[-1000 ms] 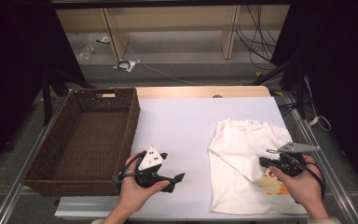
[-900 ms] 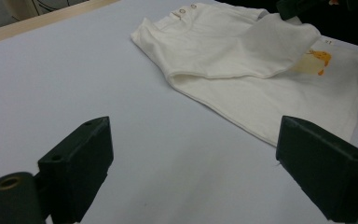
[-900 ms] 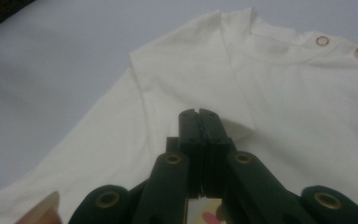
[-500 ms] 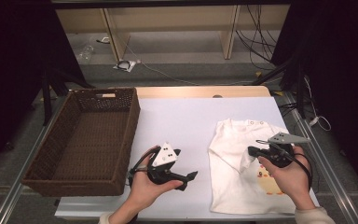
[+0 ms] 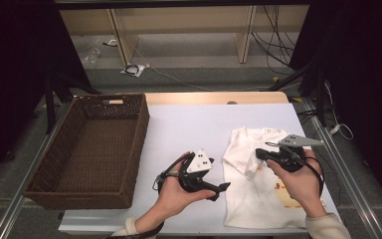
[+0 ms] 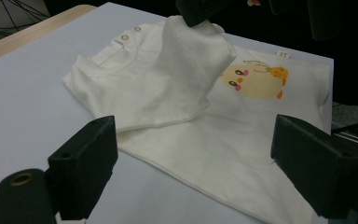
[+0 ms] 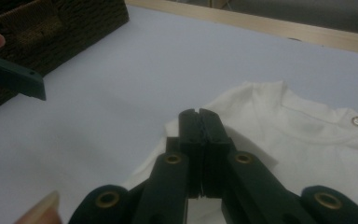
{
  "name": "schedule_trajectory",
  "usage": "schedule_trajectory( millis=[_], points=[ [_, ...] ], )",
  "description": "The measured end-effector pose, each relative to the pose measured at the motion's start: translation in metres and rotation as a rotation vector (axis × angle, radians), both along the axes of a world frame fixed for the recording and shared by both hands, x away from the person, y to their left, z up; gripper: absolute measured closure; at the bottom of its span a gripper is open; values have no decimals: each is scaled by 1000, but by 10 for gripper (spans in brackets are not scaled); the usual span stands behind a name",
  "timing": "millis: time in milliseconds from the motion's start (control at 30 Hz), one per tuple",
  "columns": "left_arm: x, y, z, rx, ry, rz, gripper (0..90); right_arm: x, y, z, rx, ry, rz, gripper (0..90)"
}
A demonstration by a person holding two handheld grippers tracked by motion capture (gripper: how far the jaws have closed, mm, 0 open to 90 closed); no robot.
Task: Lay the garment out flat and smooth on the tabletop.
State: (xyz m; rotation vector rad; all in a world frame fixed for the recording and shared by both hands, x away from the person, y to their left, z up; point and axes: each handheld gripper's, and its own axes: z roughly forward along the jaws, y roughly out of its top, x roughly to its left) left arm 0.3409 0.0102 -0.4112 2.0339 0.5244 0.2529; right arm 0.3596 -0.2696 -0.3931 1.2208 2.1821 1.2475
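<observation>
A white baby shirt [image 5: 251, 199] with a yellow chick print lies flat on the right of the white table. My right gripper [image 5: 259, 152] is shut on one sleeve and holds it folded inward over the shirt's chest. In the right gripper view the jaws [image 7: 199, 114] are pressed together with white cloth [image 7: 307, 135] under them. My left gripper [image 5: 221, 188] is open just left of the shirt's edge, low over the table. In the left gripper view its wide jaws [image 6: 193, 140] frame the shirt [image 6: 177, 84], and the right gripper [image 6: 200, 9] pinches the lifted sleeve at the top.
An empty brown wicker basket [image 5: 94, 149] stands on the table's left side, also seen at the upper left of the right gripper view [image 7: 65, 23]. A wooden strip [image 5: 214, 97] runs along the table's far edge. Cables lie on the floor beyond.
My right gripper has moved left and away from me with the sleeve, folding it over the shirt. My left gripper has moved right, closer to the shirt.
</observation>
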Motion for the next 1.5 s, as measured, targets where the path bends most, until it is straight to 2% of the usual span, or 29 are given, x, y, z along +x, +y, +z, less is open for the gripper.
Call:
schedule_trajectory(
  millis=[233,333,467,733,1100,1267,1500],
  points=[
    [5,-18,0,38,-17,-26,160,5,12,2,14,-5,16,898],
    [9,-26,-2,53,-19,-24,174,7,16,3,20,-11,17,897],
    [14,-36,-6,94,-19,-15,177,7,18,5,25,-17,21,897],
    [18,-47,-10,128,-32,-30,191,6,18,9,38,-23,23,897],
    [20,-58,-10,174,-83,-34,264,6,22,10,45,-28,30,897],
    [24,-57,-11,173,-78,-26,302,5,24,10,45,-21,34,897],
    [22,-58,-9,160,-102,-43,434,5,26,9,41,-17,36,897]
  ],
)
